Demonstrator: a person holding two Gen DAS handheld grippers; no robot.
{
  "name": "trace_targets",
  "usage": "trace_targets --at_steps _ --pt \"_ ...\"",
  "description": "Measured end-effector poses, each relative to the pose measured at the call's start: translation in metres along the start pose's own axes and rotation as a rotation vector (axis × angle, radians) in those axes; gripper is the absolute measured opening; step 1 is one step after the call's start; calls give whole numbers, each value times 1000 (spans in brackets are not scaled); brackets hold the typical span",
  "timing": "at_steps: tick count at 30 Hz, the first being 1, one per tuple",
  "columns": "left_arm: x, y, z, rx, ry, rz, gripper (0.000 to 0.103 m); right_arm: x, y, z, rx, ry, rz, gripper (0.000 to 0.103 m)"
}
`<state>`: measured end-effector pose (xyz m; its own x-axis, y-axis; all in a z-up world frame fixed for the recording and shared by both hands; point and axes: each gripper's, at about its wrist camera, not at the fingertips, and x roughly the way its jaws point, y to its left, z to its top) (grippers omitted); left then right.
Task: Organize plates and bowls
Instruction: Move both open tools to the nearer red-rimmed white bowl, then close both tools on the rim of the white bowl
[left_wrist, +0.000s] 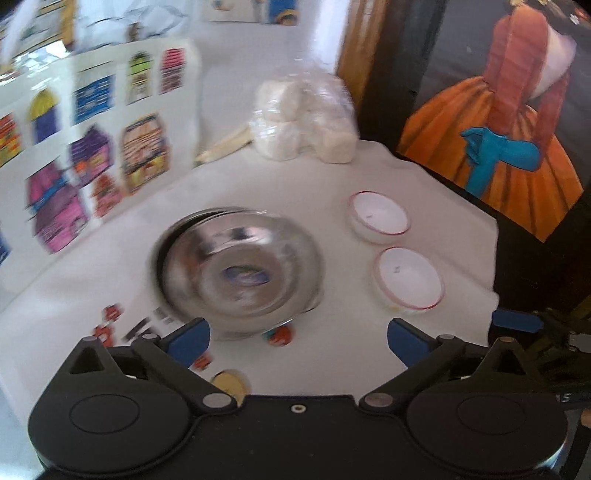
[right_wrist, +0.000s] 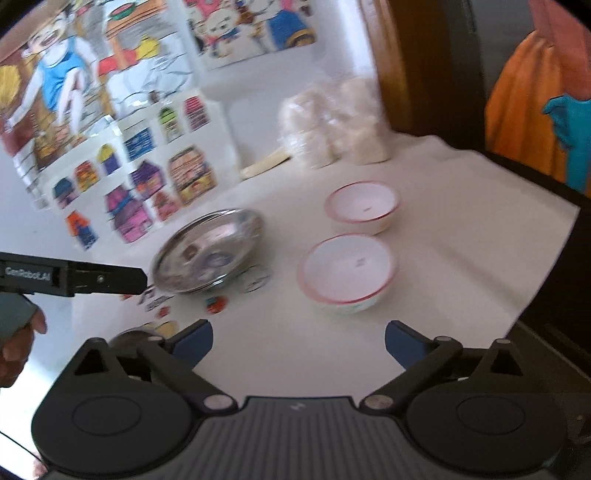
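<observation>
A stack of shiny steel plates (left_wrist: 240, 273) sits on the white table (left_wrist: 332, 177), just ahead of my left gripper (left_wrist: 297, 341), which is open and empty. Two white bowls with red rims stand to the right, a far bowl (left_wrist: 378, 216) and a near bowl (left_wrist: 408, 277). In the right wrist view my right gripper (right_wrist: 297, 341) is open and empty, just short of the near bowl (right_wrist: 347, 271). The far bowl (right_wrist: 364, 206) is behind it and the steel plates (right_wrist: 208, 251) are to the left. The left gripper's black body (right_wrist: 74, 278) reaches in beside the plates.
A sheet of colourful stickers (left_wrist: 92, 147) stands at the left. A clear bag of white lumps (left_wrist: 306, 122) and a pale stick (left_wrist: 225, 146) lie at the back. The table's right edge (left_wrist: 493, 258) drops to a dark area. Loose stickers (left_wrist: 277, 338) lie near the plates.
</observation>
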<state>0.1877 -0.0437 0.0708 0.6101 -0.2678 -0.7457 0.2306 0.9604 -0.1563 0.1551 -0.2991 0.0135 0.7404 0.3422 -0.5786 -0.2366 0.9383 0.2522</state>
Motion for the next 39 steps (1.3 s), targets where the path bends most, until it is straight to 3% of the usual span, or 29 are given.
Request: trace_targets --at_steps 4,8,15,22,27,33,39 --pt "26 -23 12 1 18 -52 102 3 -18 2 -13 -24 -84 103" --pt "56 -32 19 -96 8 -98 102 11 -35 3 10 -24 -159 103" --pt "104 -44 30 -162 68 -138 102 28 -55 0 40 -30 -182 103" --pt "127 -43 30 -217 74 -143 102 49 -56 1 53 -44 -165 103" --pt "131 -47 27 -199 84 -153 102 57 -53 2 40 -57 -174 102" --pt "137 -48 25 -200 98 -176 85 61 -50 1 40 -66 -158 90" --pt "138 -50 24 -209 91 -203 78 66 -48 -1 61 -69 -137 87"
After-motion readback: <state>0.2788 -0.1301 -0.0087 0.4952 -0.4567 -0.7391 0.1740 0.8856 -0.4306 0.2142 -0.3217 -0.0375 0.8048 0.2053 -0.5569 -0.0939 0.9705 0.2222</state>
